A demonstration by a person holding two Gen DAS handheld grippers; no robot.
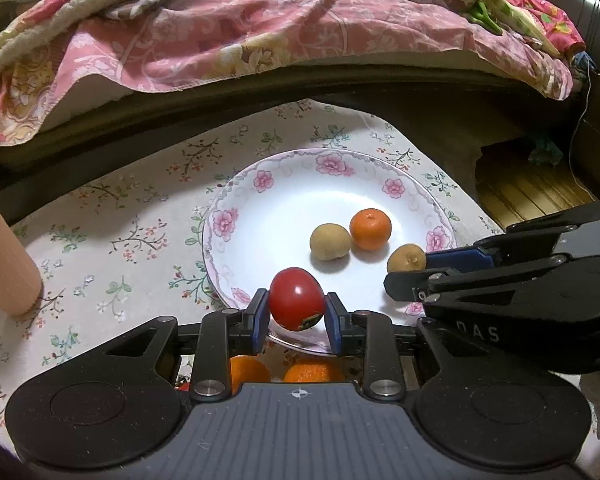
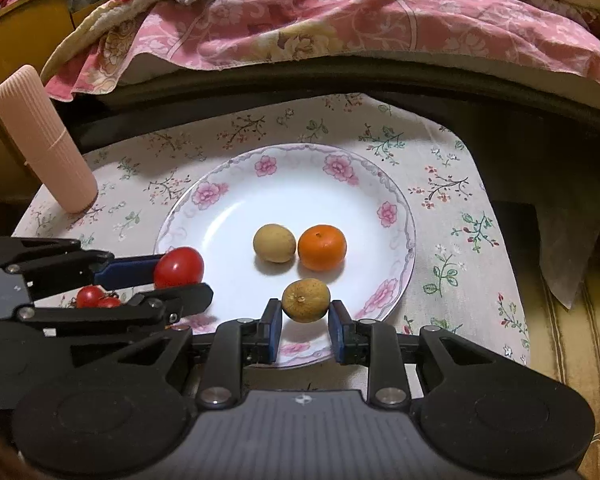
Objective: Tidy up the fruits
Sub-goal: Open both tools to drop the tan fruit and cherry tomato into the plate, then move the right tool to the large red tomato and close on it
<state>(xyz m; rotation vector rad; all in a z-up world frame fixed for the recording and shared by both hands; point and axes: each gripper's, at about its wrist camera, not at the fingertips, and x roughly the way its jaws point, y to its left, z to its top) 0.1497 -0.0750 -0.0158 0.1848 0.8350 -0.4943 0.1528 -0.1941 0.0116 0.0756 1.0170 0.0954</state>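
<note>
Two grips | left hand-held gripper [image 1: 296,312] clamps tomato [image 1: 296,298] | right hand-held gripper [image 2: 305,322] loose around brown fruit [image 2: 305,300] | over plate [image 2: 228,216]

Pretty clearly someone's bedroom at home. There's a bed [image 2: 340,76] with a dark frame running right across the back, a rumpled pink floral quilt [image 1: 228,36] hanging over its edge. Right up against it sits a low surface under a flower-print cloth [image 2: 452,200], with a floral-rimmed china plate [image 2: 384,184] on it, and striped wood flooring [image 1: 528,192] off to the side.
</note>
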